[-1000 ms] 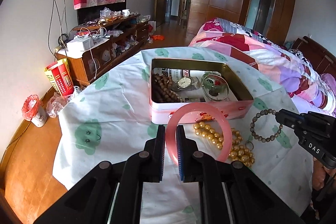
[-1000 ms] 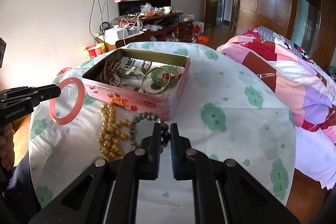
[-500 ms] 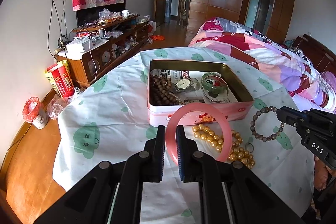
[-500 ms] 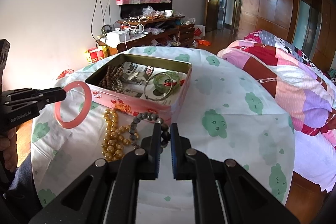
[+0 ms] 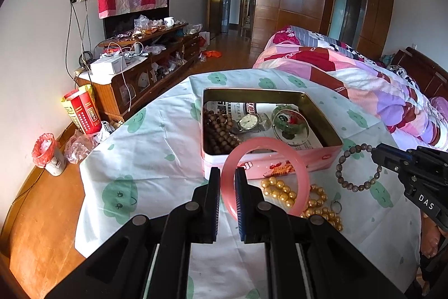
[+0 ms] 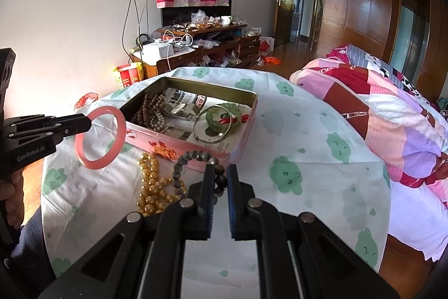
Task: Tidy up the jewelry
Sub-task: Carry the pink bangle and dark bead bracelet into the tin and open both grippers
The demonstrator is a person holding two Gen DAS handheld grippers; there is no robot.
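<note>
An open pink tin [image 5: 280, 163] stands on the cloud-print tablecloth and holds brown wooden beads [image 5: 221, 131], a watch [image 5: 247, 122] and a green bangle [image 5: 289, 121]. My left gripper [image 5: 226, 175] is shut on a pink bangle [image 5: 266, 141], held upright just before the tin's near wall. In the right wrist view the pink bangle [image 6: 95, 165] hangs left of the tin [image 6: 210, 84]. My right gripper [image 6: 220, 173] is shut on a grey bead bracelet [image 6: 193, 154], lifted by the tin's near corner. A gold bead necklace [image 6: 151, 187] lies on the cloth below.
A cluttered wooden TV cabinet [image 5: 140, 69] stands along the left wall, with a red bag [image 5: 82, 109] and a small bin [image 5: 46, 152] on the floor. A bed with a patchwork quilt [image 6: 392, 116] lies at the right. A person's hand [image 6: 11, 195] holds the left gripper.
The left gripper has drifted slightly toward the tin with the pink bangle. The right gripper and its bracelet have stayed put.
</note>
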